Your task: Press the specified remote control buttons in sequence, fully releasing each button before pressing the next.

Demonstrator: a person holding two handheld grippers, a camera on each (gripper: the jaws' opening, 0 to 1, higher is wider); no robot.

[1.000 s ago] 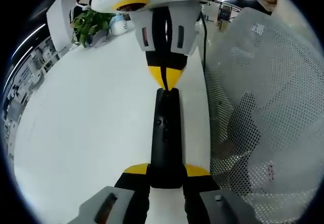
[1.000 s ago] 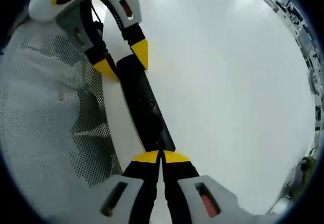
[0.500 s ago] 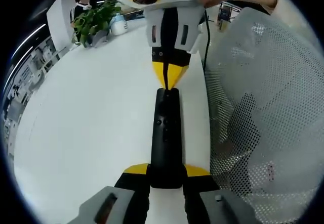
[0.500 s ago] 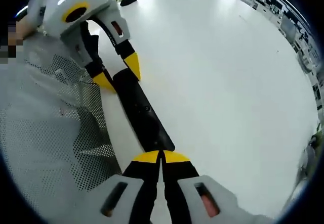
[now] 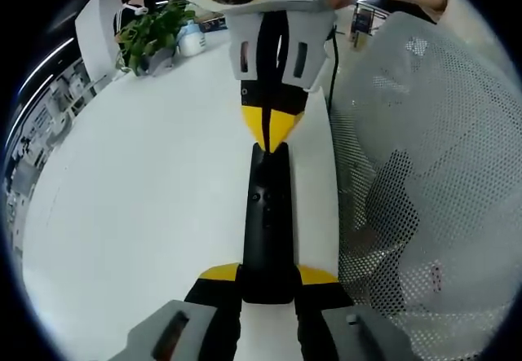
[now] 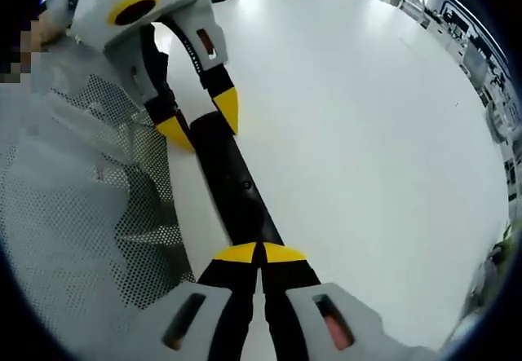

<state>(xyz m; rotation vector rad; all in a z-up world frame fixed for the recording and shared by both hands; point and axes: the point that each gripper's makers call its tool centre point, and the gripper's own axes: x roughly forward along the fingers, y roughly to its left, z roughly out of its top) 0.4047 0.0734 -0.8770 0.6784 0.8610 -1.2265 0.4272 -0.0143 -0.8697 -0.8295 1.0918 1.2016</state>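
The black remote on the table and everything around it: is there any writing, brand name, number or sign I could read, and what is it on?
No readable text in either view.
Remote control: small buttons, no legible marks.
Left gripper and right gripper: yellow tips and small red and dark windows, no lettering.
White mesh clothing: a faint reddish mark, too blurred to read.
Background screens: too small to read.

A white table [image 5: 147, 182] carries a green potted plant [image 5: 151, 35]; white perforated mesh fabric [image 5: 424, 173] lies alongside
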